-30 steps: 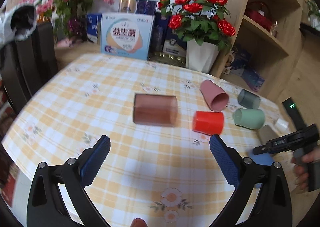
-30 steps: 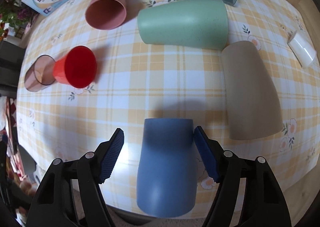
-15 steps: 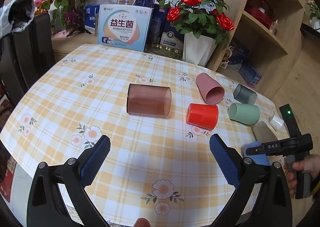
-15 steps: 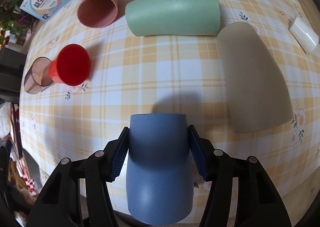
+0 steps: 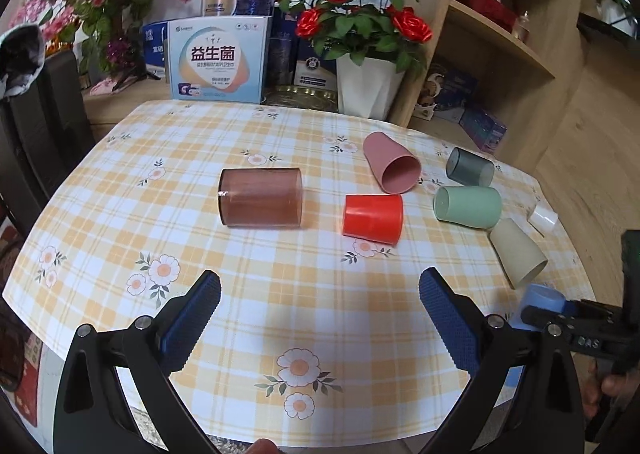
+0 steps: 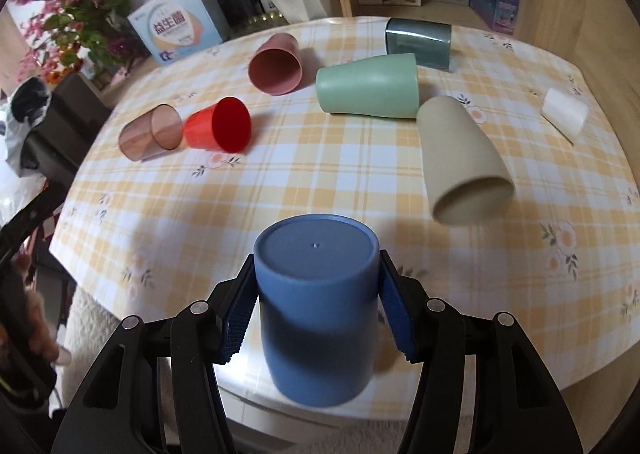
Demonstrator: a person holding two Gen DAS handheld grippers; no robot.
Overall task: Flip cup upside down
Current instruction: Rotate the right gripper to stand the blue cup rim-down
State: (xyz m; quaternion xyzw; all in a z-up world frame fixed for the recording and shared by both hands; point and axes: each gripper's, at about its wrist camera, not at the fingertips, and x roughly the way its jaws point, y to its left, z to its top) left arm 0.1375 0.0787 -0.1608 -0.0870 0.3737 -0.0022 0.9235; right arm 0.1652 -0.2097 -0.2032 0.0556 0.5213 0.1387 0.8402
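My right gripper (image 6: pixel 316 306) is shut on a blue cup (image 6: pixel 316 294). The cup stands with its closed base up, at the near edge of the table, and I cannot tell whether its rim touches the cloth. The same cup (image 5: pixel 540 300) shows at the right edge of the left wrist view, partly hidden by the right gripper. My left gripper (image 5: pixel 320 318) is open and empty above the near side of the table, well short of the brown translucent cup (image 5: pixel 260 198).
Several cups lie on their sides on the yellow checked tablecloth (image 6: pixel 320 174): brown translucent (image 6: pixel 150 132), red (image 6: pixel 220 126), pink (image 6: pixel 276 64), green (image 6: pixel 368 86), dark grey (image 6: pixel 418 42), beige (image 6: pixel 460 158). A small white cup (image 6: pixel 564 112) lies at far right. Boxes and a flower pot (image 5: pixel 366 86) stand behind.
The right gripper closed on the blue cup, which lay on its side, and turned it so its base now faces up. The left gripper drew back a little.
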